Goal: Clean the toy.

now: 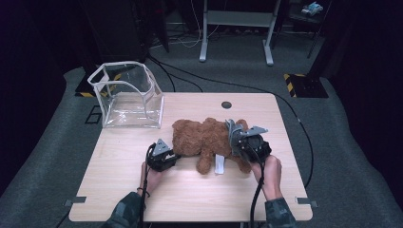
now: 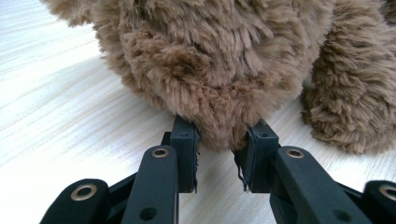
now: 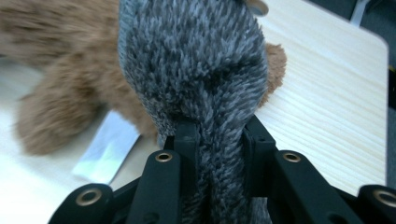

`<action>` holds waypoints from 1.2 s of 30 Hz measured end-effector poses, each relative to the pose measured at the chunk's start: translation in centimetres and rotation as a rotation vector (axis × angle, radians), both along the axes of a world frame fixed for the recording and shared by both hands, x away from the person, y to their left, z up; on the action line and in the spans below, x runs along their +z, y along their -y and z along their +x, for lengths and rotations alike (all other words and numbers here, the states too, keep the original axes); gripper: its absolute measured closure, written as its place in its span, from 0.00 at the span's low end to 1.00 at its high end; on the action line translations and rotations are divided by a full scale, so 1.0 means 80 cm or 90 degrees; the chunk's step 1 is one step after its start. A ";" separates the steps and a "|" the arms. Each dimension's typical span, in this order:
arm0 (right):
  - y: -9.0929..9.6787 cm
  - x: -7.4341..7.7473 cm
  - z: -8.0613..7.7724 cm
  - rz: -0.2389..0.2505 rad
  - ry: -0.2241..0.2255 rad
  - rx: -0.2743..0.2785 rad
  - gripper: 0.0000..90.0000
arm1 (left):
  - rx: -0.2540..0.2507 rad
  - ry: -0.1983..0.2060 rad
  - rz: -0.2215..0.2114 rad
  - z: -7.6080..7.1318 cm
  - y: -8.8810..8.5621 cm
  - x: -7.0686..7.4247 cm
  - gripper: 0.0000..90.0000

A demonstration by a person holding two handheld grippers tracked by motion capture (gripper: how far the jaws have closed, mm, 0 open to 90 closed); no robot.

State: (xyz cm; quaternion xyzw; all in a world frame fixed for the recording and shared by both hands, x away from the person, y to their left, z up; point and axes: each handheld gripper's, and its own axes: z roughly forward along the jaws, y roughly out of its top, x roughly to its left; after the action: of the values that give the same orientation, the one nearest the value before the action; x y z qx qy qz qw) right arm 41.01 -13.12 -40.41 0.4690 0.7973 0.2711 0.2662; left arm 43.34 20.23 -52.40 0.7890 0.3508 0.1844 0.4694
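Note:
A brown teddy bear [image 1: 199, 137] lies on its side in the middle of the wooden table [image 1: 190, 194]. My left gripper [image 1: 173, 154] is at the bear's left end, its jaws shut on a tuft of the bear's fur [image 2: 219, 56] just above the tabletop, as the left gripper view [image 2: 219, 140] shows. My right gripper [image 1: 236, 138] sits at the bear's right end, shut on a grey fuzzy cloth [image 1: 231, 129]. In the right gripper view [image 3: 219, 135] that cloth [image 3: 196, 60] bulges up between the jaws, with brown fur [image 3: 56, 107] behind it.
A white tag [image 1: 219, 165] [image 3: 107, 147] lies under the bear near the front. A clear soft-walled box [image 1: 127, 95] stands open at the table's back left corner. A round cable hole [image 1: 226, 104] is near the back edge. Bare wood lies in front of the bear.

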 end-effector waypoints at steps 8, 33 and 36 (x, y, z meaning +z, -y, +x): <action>0.013 -0.065 0.035 -0.008 -0.060 -0.037 0.81 | -0.004 -0.001 0.000 0.000 0.000 0.000 0.78; 0.027 -0.067 0.092 0.023 -0.075 -0.092 0.81 | -0.004 -0.001 0.001 0.000 0.001 0.000 0.77; 0.036 -0.083 0.103 0.017 -0.108 -0.115 0.81 | -0.004 -0.001 0.003 0.000 0.002 0.000 0.77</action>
State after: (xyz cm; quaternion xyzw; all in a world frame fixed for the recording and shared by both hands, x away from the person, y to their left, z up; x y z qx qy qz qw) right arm 49.22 -16.02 -47.07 0.5635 0.7678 0.2160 0.2152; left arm 43.33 20.10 -52.43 0.7912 0.3487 0.1830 0.4679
